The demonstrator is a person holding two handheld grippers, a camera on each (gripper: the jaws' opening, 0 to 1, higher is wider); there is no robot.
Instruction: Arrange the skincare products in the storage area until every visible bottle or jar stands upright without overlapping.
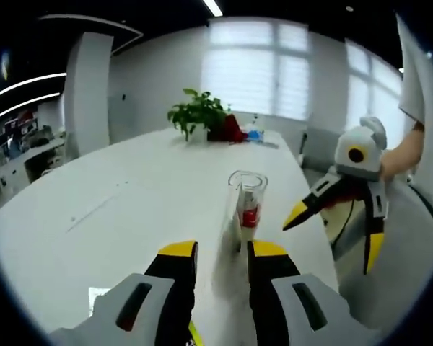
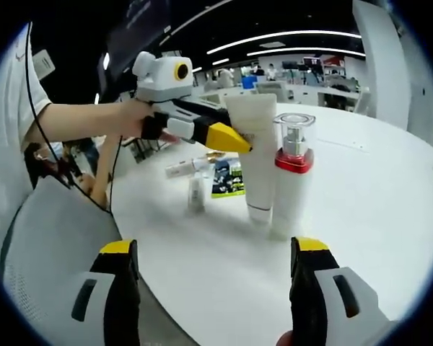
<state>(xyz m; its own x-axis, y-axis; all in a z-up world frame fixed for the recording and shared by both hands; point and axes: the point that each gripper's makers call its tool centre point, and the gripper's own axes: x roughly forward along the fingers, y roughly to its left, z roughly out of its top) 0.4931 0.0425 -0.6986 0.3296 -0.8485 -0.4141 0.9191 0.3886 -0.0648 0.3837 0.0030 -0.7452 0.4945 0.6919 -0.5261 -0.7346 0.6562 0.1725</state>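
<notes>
A tall white tube (image 2: 256, 155) stands upright on its cap on the white table (image 2: 361, 202). Touching its right side is a white pump bottle (image 2: 292, 173) with a clear cap and red collar, also upright. My left gripper (image 2: 229, 138) reaches in from the left and is shut on the tube near its top. In the left gripper view the tube (image 1: 227, 231) is a blur between my left gripper's jaws (image 1: 224, 249), with the pump bottle (image 1: 247, 209) just beyond. My right gripper (image 2: 215, 249) is open, short of both bottles, and holds nothing. It also hangs open off the table's right edge (image 1: 335, 231).
Behind the pair stand a small white bottle (image 2: 195, 193), a tube lying flat (image 2: 184, 169) and a dark green packet (image 2: 229, 179). A grey chair (image 2: 50, 252) is by the near table edge. A potted plant (image 1: 198, 115) and a red object (image 1: 232, 130) sit at the table's far end.
</notes>
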